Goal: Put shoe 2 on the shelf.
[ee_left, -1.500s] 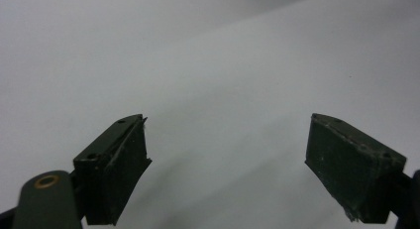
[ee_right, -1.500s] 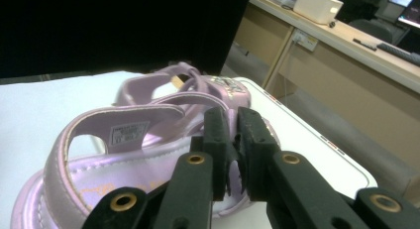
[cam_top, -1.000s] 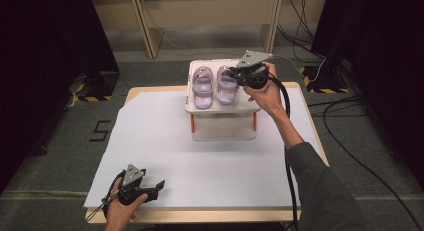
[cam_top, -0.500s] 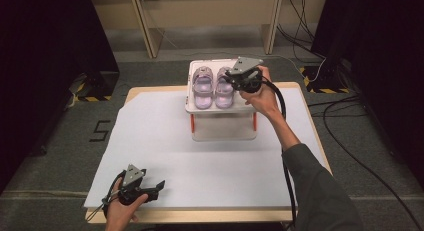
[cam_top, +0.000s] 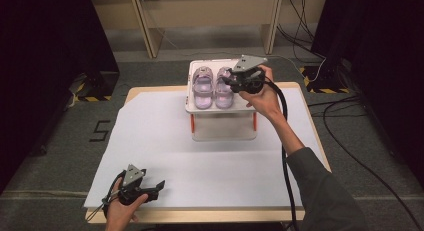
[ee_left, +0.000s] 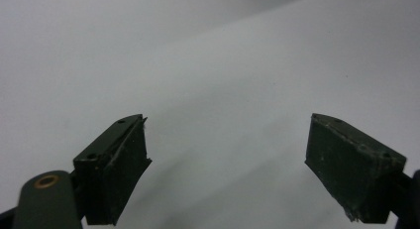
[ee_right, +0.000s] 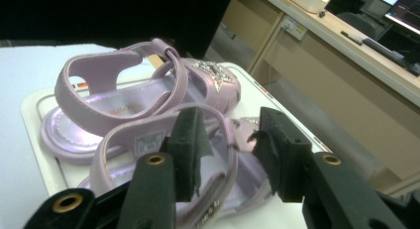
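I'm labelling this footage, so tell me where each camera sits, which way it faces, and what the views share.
High view: above the person's side, looking forward and down on the table; both forearms, left gripper, right gripper.
Left gripper view: on the left gripper, facing bare white table; open jaws.
Right gripper view: on the right gripper, jaws just opening beside a strap.
Shared: high and right gripper views show the sandals.
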`<state>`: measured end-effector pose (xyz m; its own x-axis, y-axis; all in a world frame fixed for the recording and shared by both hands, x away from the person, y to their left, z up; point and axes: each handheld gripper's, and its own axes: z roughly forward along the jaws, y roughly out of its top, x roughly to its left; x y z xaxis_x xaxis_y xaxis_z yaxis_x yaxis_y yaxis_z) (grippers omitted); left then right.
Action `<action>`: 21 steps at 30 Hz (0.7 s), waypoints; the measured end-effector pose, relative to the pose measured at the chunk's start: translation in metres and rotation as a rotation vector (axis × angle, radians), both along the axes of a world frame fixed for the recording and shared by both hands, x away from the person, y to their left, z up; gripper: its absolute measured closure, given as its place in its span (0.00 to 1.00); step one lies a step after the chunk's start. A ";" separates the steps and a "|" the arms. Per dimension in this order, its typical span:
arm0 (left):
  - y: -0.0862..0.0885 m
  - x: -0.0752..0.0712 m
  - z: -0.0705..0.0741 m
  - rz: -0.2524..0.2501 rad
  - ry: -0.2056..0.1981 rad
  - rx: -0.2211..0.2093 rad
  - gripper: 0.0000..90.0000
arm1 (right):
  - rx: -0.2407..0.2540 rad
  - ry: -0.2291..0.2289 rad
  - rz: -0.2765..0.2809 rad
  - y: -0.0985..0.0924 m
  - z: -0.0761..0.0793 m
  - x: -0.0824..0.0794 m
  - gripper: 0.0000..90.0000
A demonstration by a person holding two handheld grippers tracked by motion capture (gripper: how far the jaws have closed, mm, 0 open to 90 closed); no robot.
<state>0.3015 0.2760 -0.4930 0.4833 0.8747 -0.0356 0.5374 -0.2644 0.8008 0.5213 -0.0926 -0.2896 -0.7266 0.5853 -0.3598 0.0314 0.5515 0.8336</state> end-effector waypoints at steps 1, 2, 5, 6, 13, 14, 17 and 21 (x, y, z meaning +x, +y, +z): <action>0.000 0.000 0.000 0.000 0.000 0.000 0.17 | 0.015 0.005 0.000 -0.001 0.000 -0.001 0.67; 0.000 0.000 0.000 0.001 -0.001 0.000 0.17 | 0.028 0.008 -0.002 -0.002 0.001 -0.002 0.67; 0.000 0.000 0.000 0.002 -0.001 -0.004 0.17 | 0.039 0.014 -0.008 -0.005 0.001 -0.006 0.64; 0.000 0.000 0.000 0.002 -0.001 -0.003 0.17 | 0.043 0.016 -0.011 -0.006 0.001 -0.007 0.64; 0.000 0.000 0.000 0.001 0.000 0.002 0.17 | 0.116 0.051 -0.022 -0.014 0.002 -0.016 0.59; 0.000 0.000 0.000 0.001 0.001 0.003 0.17 | 0.123 0.050 -0.022 -0.014 0.002 -0.018 0.58; 0.000 0.000 0.000 0.003 0.003 0.005 0.17 | 0.126 0.059 -0.020 -0.017 0.000 -0.025 0.56; 0.001 0.000 -0.001 0.004 0.002 0.005 0.17 | 0.130 0.065 -0.022 -0.021 -0.001 -0.034 0.54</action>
<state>0.3018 0.2766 -0.4936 0.4796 0.8769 -0.0325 0.5400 -0.2658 0.7986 0.4873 -0.1138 -0.2909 -0.7323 0.6400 -0.2326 0.0981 0.4372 0.8940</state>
